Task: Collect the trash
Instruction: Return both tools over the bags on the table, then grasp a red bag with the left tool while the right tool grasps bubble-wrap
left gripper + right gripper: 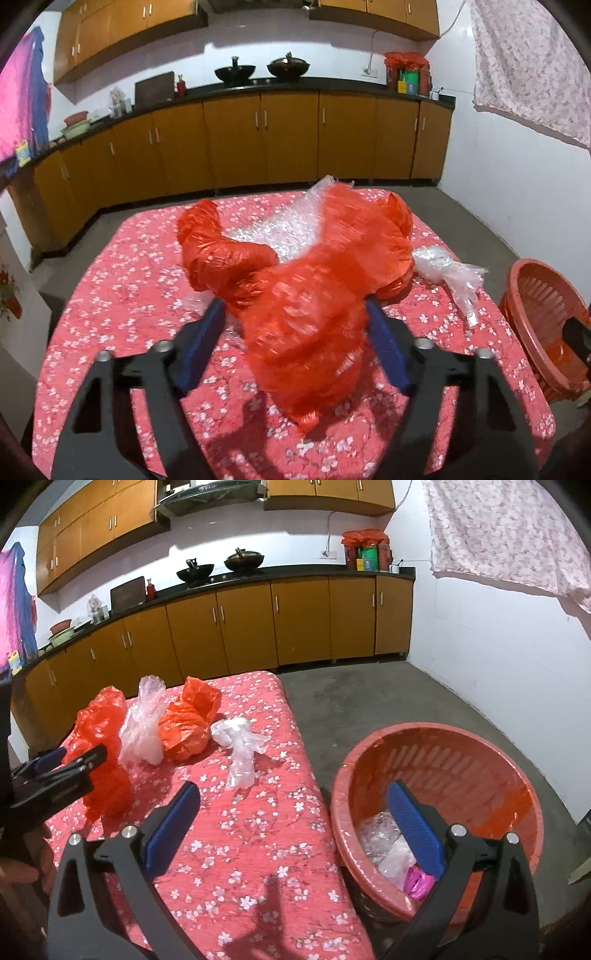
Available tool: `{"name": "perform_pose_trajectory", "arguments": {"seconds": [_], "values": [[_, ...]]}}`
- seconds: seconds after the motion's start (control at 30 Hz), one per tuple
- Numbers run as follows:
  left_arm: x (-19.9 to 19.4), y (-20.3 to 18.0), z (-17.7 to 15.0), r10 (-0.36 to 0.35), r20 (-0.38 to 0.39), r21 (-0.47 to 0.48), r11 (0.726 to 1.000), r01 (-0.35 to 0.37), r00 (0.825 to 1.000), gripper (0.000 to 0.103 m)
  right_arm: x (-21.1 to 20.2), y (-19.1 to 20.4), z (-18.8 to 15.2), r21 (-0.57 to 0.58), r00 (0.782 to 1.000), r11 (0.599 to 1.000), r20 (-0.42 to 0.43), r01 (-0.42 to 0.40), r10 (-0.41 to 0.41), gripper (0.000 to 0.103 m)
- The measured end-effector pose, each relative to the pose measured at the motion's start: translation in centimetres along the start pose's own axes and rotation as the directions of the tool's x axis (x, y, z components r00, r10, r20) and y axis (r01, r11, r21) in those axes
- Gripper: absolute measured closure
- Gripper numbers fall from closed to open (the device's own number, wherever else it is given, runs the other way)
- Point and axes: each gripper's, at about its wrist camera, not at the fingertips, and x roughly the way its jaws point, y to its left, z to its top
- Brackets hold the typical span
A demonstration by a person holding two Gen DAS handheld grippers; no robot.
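A crumpled red plastic bag (306, 332) fills the gap between my left gripper's (291, 314) blue fingers, and both pads touch it; it looks blurred. From the right wrist view that same bag (105, 746) rests on the table's left part with the left gripper (74, 768) on it. Behind it lie a clear plastic bag (144, 720), a second red bag (192, 720) and a crumpled clear wrapper (240, 749). My right gripper (291, 788) is open and holds nothing, one finger over the table and the other over the red basket (480, 746).
The table wears a red floral cloth (251, 849). Standing on the floor at its right edge, the basket (535, 295) contains clear plastic and a pink scrap (417, 880). Kitchen cabinets (240, 627) line the far wall, with grey floor in between.
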Motion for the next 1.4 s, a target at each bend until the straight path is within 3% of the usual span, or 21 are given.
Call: {"name": "perform_pose_trajectory", "arguments": {"seconds": [0.03, 0.2, 0.47, 0.63, 0.8, 1.0, 1.17, 1.3, 1.33, 1.37, 1.4], "values": [[0.2, 0.1, 0.0, -0.02, -0.005, -0.002, 1.0, 0.02, 1.0, 0.058, 0.2, 0.1, -0.1, -0.001, 1.0, 1.0, -0.004, -0.001, 0.001, 0.004], [-0.6, 0.5, -0.3, -0.077, 0.005, -0.002, 0.997, 0.077, 0.997, 0.076, 1.1, 0.6, -0.4, -0.005, 1.0, 1.0, -0.022, -0.014, 0.014, 0.004], [-4.2, 3.4, -0.1, -0.135, 0.072, -0.058, 0.989, 0.139, 0.988, 0.078, 3.0, 2.2, 0.1, -0.029, 0.999, 0.999, -0.039, -0.036, 0.035, 0.004], [-6.3, 6.2, 0.4, -0.128, 0.12, -0.112, 0.983, 0.142, 0.984, 0.078, 4.7, 4.0, 0.5, -0.03, 0.994, 0.996, -0.069, -0.085, 0.083, 0.006], [-6.8, 8.8, 0.4, -0.054, 0.147, -0.129, 0.989, 0.073, 0.988, 0.078, 5.8, 7.8, 0.6, -0.078, 0.984, 0.984, -0.09, -0.163, 0.156, 0.021], [-5.3, 11.8, -0.3, 0.011, 0.12, -0.174, 0.985, 0.01, 0.993, 0.078, 6.6, 11.5, 2.2, -0.114, 0.979, 0.974, -0.071, -0.197, 0.189, 0.031], [-4.4, 13.1, -0.6, 0.032, 0.098, -0.195, 0.981, -0.012, 0.995, 0.078, 8.2, 13.8, 3.9, -0.1, 0.975, 0.972, -0.078, -0.214, 0.207, 0.044], [-3.9, 13.3, -0.8, 0.03, 0.088, -0.202, 0.979, -0.012, 0.996, 0.078, 9.2, 15.2, 4.4, -0.109, 0.974, 0.97, -0.089, -0.219, 0.21, 0.045], [-3.8, 13.3, -0.8, 0.028, 0.085, -0.204, 0.979, -0.01, 0.996, 0.078, 9.6, 15.6, 4.3, -0.124, 0.975, 0.969, -0.099, -0.213, 0.201, 0.049], [-3.7, 13.3, -0.8, 0.025, 0.083, -0.204, 0.979, -0.008, 0.996, 0.078, 10.0, 16.0, 4.3, -0.135, 0.975, 0.969, -0.11, -0.209, 0.195, 0.062], [-3.6, 13.3, -0.8, 0.023, 0.081, -0.204, 0.979, -0.006, 0.996, 0.078, 10.5, 16.3, 4.1, -0.148, 0.973, 0.967, -0.134, -0.209, 0.19, 0.083]]}}
